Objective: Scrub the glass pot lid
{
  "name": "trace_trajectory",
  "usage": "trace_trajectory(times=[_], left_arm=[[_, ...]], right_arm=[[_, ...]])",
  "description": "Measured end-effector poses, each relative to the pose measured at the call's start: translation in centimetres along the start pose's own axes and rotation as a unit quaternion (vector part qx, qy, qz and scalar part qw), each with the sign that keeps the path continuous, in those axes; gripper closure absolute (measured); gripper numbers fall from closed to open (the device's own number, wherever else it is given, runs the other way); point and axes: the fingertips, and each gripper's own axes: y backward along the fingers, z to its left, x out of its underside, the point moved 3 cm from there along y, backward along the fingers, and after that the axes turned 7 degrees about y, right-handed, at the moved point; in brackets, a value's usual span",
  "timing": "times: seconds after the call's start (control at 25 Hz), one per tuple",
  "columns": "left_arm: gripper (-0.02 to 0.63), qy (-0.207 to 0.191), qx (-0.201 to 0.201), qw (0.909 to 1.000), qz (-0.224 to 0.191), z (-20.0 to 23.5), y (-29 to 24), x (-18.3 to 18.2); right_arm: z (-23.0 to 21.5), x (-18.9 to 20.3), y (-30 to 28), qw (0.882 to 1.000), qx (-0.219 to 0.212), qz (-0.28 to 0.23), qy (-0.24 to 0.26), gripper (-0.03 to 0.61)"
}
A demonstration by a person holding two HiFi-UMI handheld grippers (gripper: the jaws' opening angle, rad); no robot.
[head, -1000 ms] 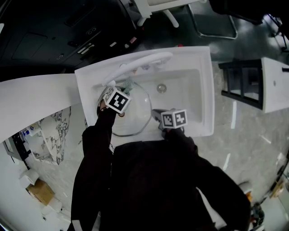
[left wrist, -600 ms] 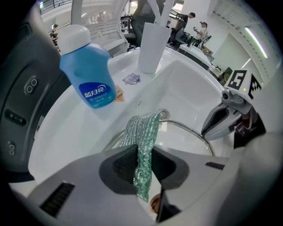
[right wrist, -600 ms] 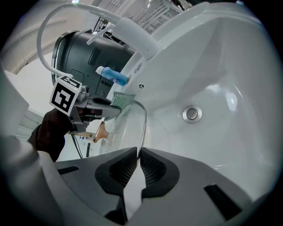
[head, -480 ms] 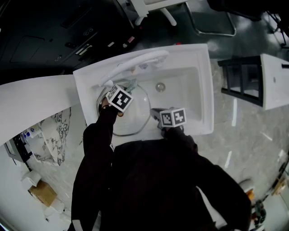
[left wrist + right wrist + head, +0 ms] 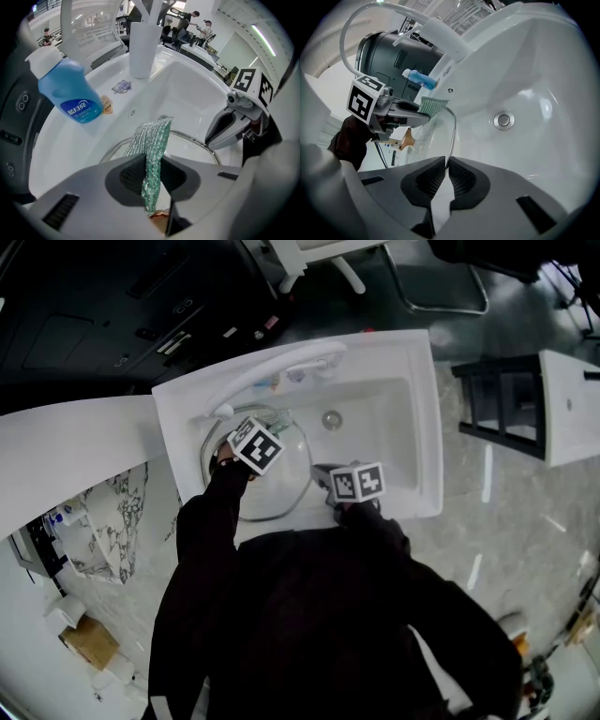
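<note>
Left gripper (image 5: 152, 161): jaws clamped on a sparkly green scrub cloth (image 5: 152, 138). The cloth sticks up out of the pads and flops forward toward the sink wall.

Right gripper (image 5: 446, 161): jaws nearly together, pinching the metal rim of the glass pot lid (image 5: 452, 133). There's only a sliver of gap, and the rim is sitting in it.

Glass pot lid: down in the white sink (image 5: 398, 437), on the left side of the basin, tipped up on edge rather than lying flat. From the head view it's a big clear oval (image 5: 286, 479) with the left gripper's marker cube over its upper part. The right gripper has hold of its right-hand edge.

Cloth vs lid: in the right gripper view the cloth's free end (image 5: 432, 104) sits right at the lid's upper rim, on the glass side. It looks like it's touching, but I can't tell how firmly.

Drain (image 5: 332, 420): to the right of the lid, uncovered, well apart from both grippers.

Faucet (image 5: 281, 371): a long white arc along the back edge of the sink, above the lid.

Blue bottle (image 5: 70, 91): white cap, blue label, on the sink ledge behind the lid, near the faucet.

Person: dark sleeves (image 5: 206, 549) reach into the basin, one to each gripper.
</note>
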Motion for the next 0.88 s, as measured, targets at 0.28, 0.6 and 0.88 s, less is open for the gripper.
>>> trace_trajectory(times=[0.28,0.6,0.88], left_arm=[[0.548,-0.025,0.011,0.9996,0.008,-1.8,-0.3,-0.1],[0.548,-0.048,0.01,0.9987,0.015,-3.0,-0.3,0.2],[0.548,-0.071,0.02,0.997,0.023,-4.6,-0.3,0.8]], right_arm=[[0.0,0.1,-0.1,1.0,-0.001,-0.002,-0.003,0.554],[0.1,0.1,-0.1,1.0,0.002,-0.007,-0.002,0.554],[0.0,0.0,-0.1,1.0,0.004,-0.009,-0.001,0.554]])
